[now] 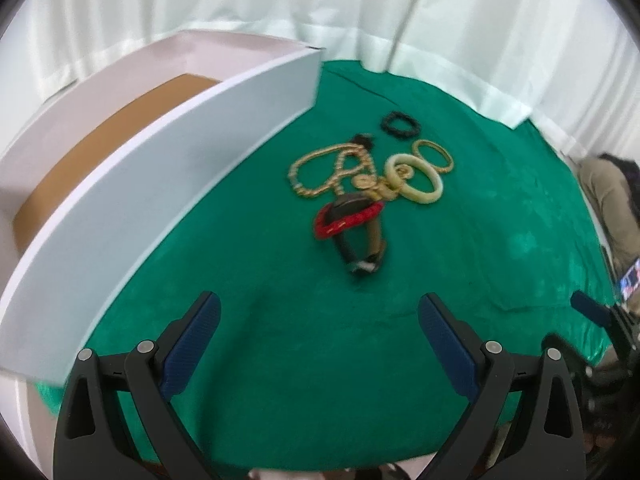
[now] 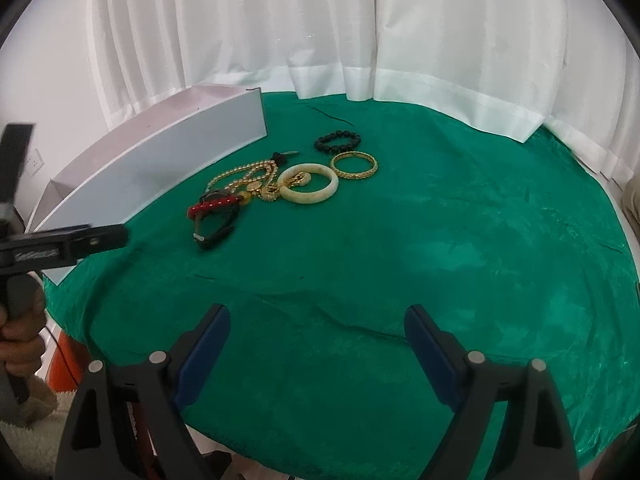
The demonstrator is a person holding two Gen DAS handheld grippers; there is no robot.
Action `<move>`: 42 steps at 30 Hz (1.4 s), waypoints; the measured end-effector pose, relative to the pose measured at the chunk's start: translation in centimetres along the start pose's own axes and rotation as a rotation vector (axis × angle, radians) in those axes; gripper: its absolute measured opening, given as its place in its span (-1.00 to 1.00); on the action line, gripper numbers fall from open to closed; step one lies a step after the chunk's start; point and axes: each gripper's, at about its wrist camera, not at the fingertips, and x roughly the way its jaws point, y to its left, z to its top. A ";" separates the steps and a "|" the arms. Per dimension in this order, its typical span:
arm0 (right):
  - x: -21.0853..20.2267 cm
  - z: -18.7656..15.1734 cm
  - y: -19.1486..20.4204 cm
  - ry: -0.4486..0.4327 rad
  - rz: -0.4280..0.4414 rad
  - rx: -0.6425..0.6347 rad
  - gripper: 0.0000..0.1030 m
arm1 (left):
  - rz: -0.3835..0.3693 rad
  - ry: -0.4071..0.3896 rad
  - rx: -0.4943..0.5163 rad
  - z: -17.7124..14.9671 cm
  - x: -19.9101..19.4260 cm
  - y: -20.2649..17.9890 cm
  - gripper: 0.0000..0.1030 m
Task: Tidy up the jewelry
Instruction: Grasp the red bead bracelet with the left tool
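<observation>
Box (image 2: 160,168): white, open-topped, brown floor inside; stands at the left of the bench, its long wall facing the jewelry; appears empty in the part that shows.
Left tongs (image 1: 320,344): jaws wide apart, nothing between them; hovering above bare green cloth (image 2: 440,260), pointed down toward the pile, short of it.
Watch (image 2: 214,232): dark strap, nearest piece to both tongs; lies under and through the red bracelet (image 2: 214,204), touching it.
Gold chain (image 2: 244,172): long beaded loops, tangled with a dark tassel (image 2: 280,155) and small gold pieces (image 2: 300,179) inside the pale ring.
Pale bangle (image 2: 308,189): rigid, cream-coloured, flat on the cloth, touching the chain cluster.
Gold bangle (image 2: 354,165): thin, rigid, just beside the pale bangle, not entangled.
Black bead bracelet (image 2: 338,141): farthest back, apart from the rest.
Right tongs (image 2: 318,348): jaws wide apart and empty, low over the near edge of the bench, well short of the pile.
Step in hand (judged): left tongs closing in for a first pick, nothing yet in the box.
Handling advice: take a free piece first, or lift the red bracelet clear of the watch slowly, so neighbours are not dragged; pinch a rigid bangle across its rim, not flat.
Risk: the chain will likely trail and snag the small gold pieces; the loose cloth may bunch under a low approach.
</observation>
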 end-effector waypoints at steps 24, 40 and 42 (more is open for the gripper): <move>0.3 -1.5 -1.7 0.031 -0.011 0.054 0.75 | -0.070 0.129 0.221 4.2 6.0 -0.8 -0.85; 1.1 0.7 0.8 0.003 0.192 -0.018 0.76 | -0.249 0.082 -0.021 4.2 0.9 2.5 -0.85; 2.1 2.1 2.6 -0.001 0.284 -0.086 0.76 | -0.244 0.074 -0.042 3.7 0.2 3.0 -0.85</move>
